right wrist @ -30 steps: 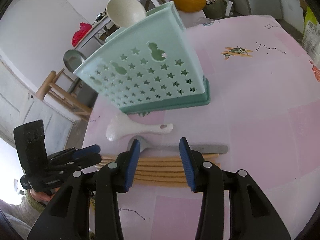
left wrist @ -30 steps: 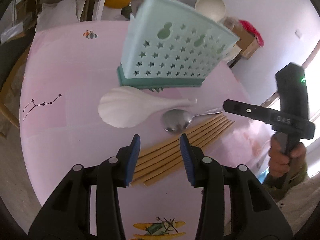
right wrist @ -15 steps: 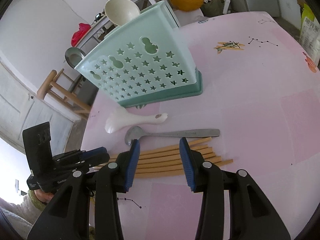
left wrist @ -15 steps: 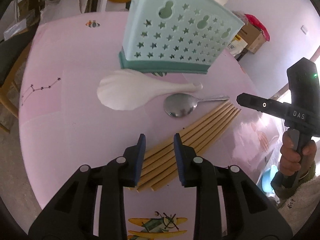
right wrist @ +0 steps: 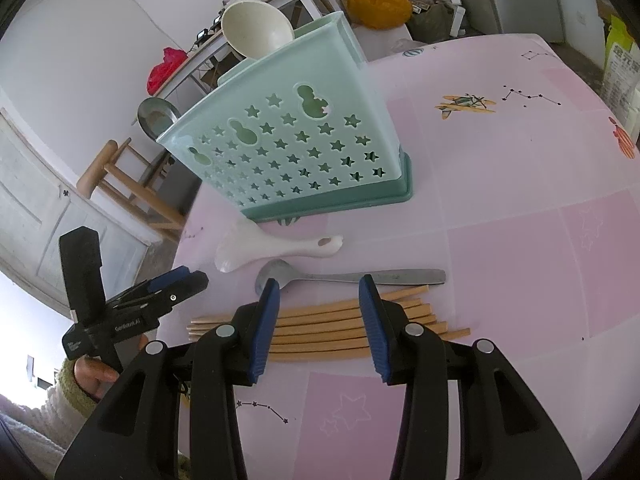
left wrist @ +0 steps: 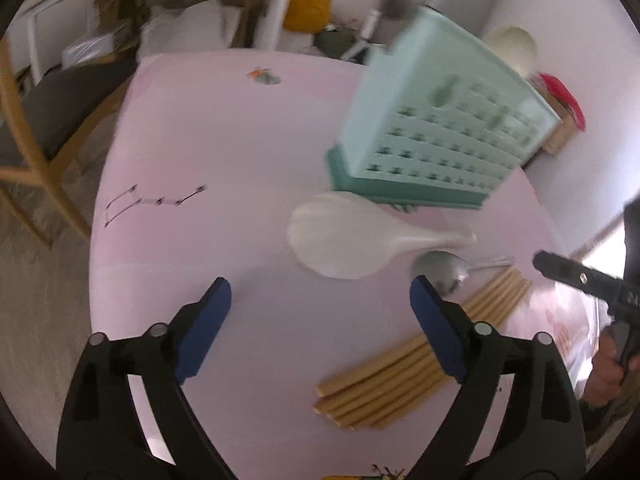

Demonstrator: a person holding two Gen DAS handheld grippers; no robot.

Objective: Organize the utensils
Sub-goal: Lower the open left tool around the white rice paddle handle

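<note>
A mint green utensil holder [right wrist: 304, 148] with star holes stands on the pink table [right wrist: 520, 220]; a cream ladle [right wrist: 256, 28] and a metal spoon [right wrist: 156, 116] stick out of it. In front of it lie a white rice paddle [left wrist: 348, 236], a metal spoon [right wrist: 340, 276] and several wooden chopsticks [right wrist: 320, 324]. My left gripper [left wrist: 318, 284] hovers just short of the paddle, jaws opening wide with nothing between them. Over the chopsticks' middle my right gripper [right wrist: 319, 284] hangs partly open, holding nothing. Each gripper shows in the other's view: left gripper [right wrist: 188, 280], right gripper [left wrist: 580, 280].
The table edge curves close on the left [left wrist: 94, 280]. A wooden chair [left wrist: 28, 152] stands beyond it, and a wooden stool [right wrist: 116, 176] stands behind the holder. Shelves, an orange bag [right wrist: 380, 0] and a red bag [right wrist: 164, 68] fill the background.
The left gripper's jaws have spread from narrow to wide, and it has swung left off the chopsticks toward the paddle. The right gripper has stayed put.
</note>
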